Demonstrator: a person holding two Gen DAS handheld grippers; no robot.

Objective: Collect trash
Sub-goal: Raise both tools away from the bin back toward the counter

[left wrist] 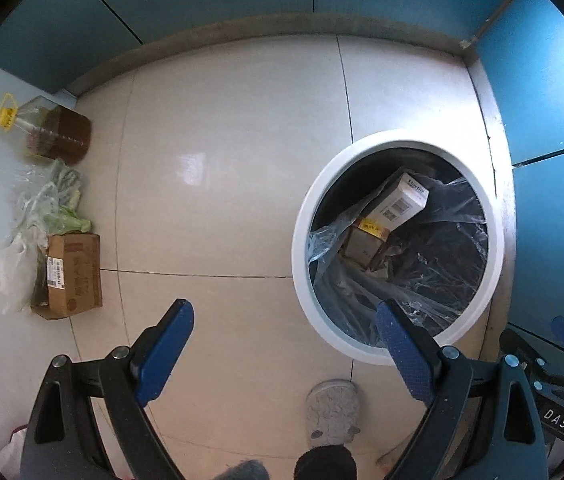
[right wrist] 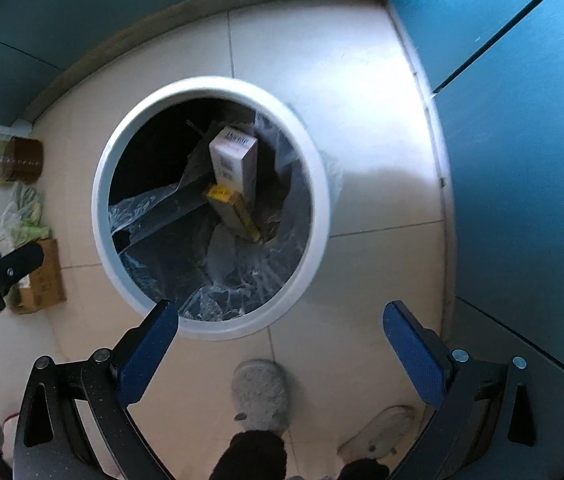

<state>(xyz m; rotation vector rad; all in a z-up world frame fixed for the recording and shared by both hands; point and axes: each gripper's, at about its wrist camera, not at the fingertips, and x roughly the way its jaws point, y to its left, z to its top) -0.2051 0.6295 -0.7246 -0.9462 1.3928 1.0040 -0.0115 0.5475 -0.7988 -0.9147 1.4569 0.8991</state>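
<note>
A round white-rimmed trash bin (left wrist: 302,216) (right wrist: 101,184) with a dark plastic liner stands on the tiled floor. Inside lie a white carton (left wrist: 400,204) (right wrist: 231,158) and a brown box with a yellow label (left wrist: 366,240) (right wrist: 229,204). My left gripper (left wrist: 284,320) points down, open and empty, above the floor just left of the bin's near rim. My right gripper (right wrist: 279,318) hangs open and empty over the bin's near rim. The right gripper's blue pad shows at the left wrist view's right edge; the left gripper's finger (right wrist: 5,266) shows at the right wrist view's left.
Against the left wall lie an oil bottle (left wrist: 53,132) with a yellow handle, a clear bag of greens (left wrist: 49,208), and a brown cardboard box (left wrist: 71,276). Blue cabinets (left wrist: 542,100) line the back and right. The person's grey slippers (right wrist: 259,394) stand below the grippers.
</note>
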